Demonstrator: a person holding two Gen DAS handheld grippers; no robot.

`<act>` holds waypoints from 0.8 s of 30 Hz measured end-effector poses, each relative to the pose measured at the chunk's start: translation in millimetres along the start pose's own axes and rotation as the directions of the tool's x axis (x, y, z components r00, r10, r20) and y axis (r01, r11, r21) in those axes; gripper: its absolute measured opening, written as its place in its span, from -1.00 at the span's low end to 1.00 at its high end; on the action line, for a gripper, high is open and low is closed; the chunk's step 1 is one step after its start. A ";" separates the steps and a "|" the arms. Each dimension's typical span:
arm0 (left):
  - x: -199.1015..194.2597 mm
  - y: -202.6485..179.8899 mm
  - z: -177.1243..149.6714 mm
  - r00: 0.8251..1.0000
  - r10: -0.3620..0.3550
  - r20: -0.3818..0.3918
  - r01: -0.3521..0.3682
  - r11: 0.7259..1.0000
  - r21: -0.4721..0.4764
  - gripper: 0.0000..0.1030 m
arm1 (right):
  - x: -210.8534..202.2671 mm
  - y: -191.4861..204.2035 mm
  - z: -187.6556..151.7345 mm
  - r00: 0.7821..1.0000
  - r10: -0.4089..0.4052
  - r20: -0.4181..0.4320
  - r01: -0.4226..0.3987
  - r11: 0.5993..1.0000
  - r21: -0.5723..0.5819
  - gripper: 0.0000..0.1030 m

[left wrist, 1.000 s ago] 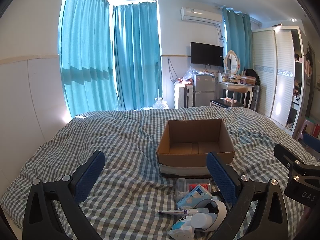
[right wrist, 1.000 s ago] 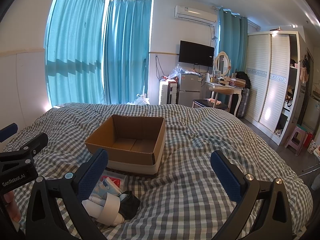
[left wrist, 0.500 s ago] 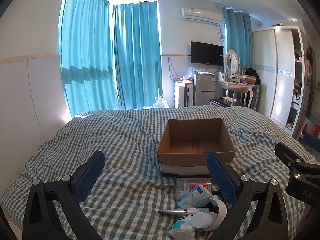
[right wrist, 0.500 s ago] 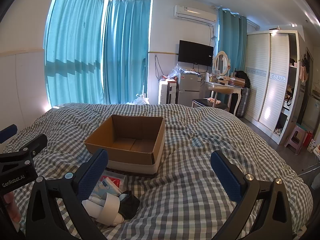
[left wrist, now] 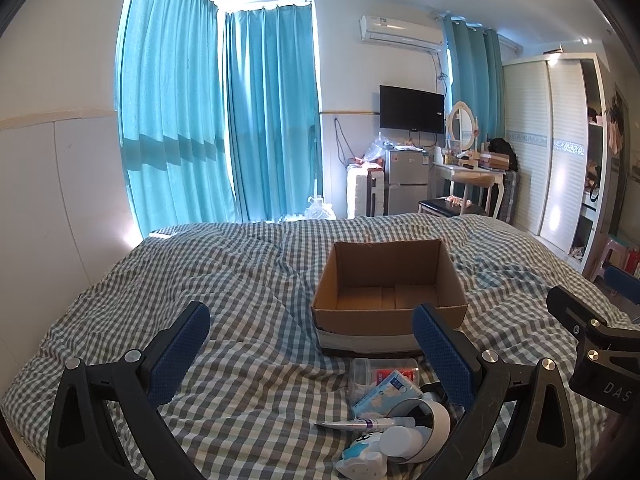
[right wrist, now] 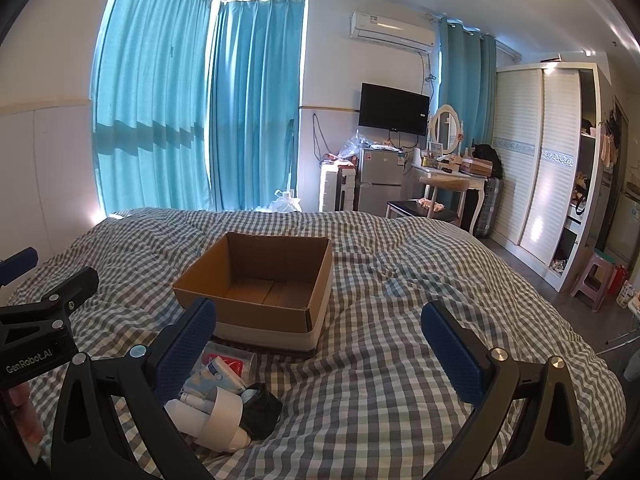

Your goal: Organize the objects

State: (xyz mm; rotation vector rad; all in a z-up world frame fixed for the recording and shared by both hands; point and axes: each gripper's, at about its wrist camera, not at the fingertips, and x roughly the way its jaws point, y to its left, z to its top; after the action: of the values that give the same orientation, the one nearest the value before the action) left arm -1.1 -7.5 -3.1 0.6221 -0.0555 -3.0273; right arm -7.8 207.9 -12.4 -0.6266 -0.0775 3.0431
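Note:
An open, empty cardboard box (left wrist: 386, 292) (right wrist: 256, 280) sits on the checked bed cover. In front of it lies a pile of small items: a clear case with a red card (left wrist: 384, 372) (right wrist: 230, 360), a blue tissue pack (left wrist: 382, 394), a thin tube (left wrist: 364, 424), a white tape roll (left wrist: 428, 420) (right wrist: 224, 416), a small white and blue toy (left wrist: 360, 456) and a black pouch (right wrist: 260, 408). My left gripper (left wrist: 312, 356) is open and empty above the bed, left of the pile. My right gripper (right wrist: 320, 352) is open and empty, right of the pile.
The checked bed cover (left wrist: 240, 280) spreads all around the box. The right gripper shows at the right edge of the left wrist view (left wrist: 592, 340); the left gripper shows at the left edge of the right wrist view (right wrist: 40, 320). Curtains, fridge, dresser and wardrobe stand beyond the bed.

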 end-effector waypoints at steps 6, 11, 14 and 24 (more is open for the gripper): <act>-1.4 -0.5 1.5 1.000 -0.001 0.002 0.001 1.000 0.001 1.00 | -1.2 1.6 1.1 1.000 0.001 0.001 -0.001 1.000 -0.002 1.00; -1.0 -0.9 1.6 1.000 -0.006 -0.010 0.006 1.000 0.006 1.00 | -1.2 2.0 1.4 1.000 0.003 -0.003 -0.003 1.000 -0.003 1.00; -0.3 -1.6 1.0 1.000 -0.008 -0.017 0.008 1.000 0.010 1.00 | -1.2 2.2 1.6 1.000 0.009 -0.006 -0.009 1.000 0.001 1.00; 15.4 -2.0 -10.9 0.996 0.005 -0.095 -0.003 1.000 0.020 1.00 | 9.2 5.3 -7.2 0.998 0.027 -0.054 -0.028 1.000 -0.011 1.00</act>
State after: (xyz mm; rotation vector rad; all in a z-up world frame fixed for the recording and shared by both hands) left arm -11.0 -6.7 -19.2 0.7652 -0.0835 -2.9925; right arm -13.6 203.3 -22.9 -0.7166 -0.0860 3.0518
